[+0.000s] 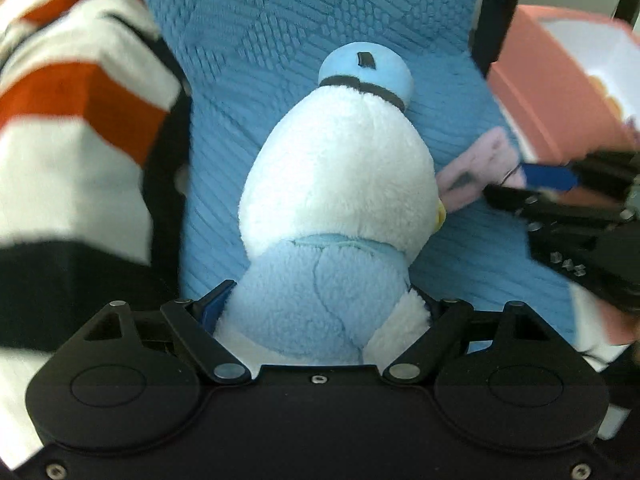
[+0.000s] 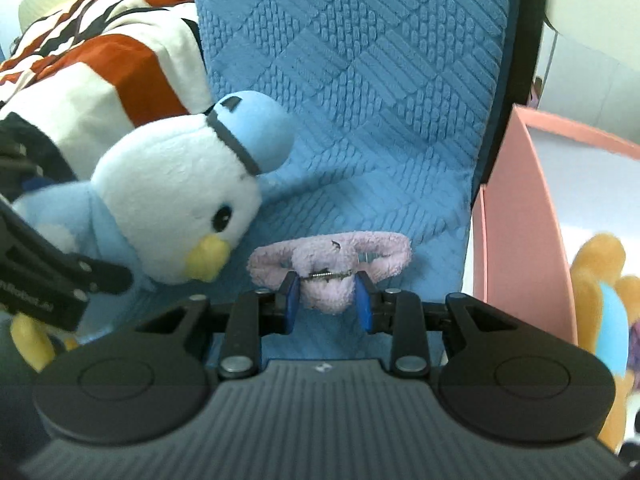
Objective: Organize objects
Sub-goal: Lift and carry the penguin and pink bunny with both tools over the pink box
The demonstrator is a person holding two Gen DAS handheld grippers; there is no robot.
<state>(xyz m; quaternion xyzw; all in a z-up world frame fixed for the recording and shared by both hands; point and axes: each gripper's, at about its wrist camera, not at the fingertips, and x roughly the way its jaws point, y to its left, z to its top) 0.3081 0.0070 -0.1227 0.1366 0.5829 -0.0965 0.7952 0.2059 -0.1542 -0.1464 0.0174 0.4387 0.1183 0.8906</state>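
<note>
My left gripper is shut on a white and light-blue plush bird with a blue cap, holding it by its lower body over a blue quilted cushion. The bird also shows in the right wrist view, at the left, with its yellow beak pointing down. My right gripper is shut on a small pink fuzzy toy with a metal spring, just right of the bird. In the left wrist view the right gripper holds the pink toy at the right.
A pink box stands to the right of the cushion, also in the left wrist view. An orange and blue plush lies at the far right. A red, white and black striped fabric lies at the left.
</note>
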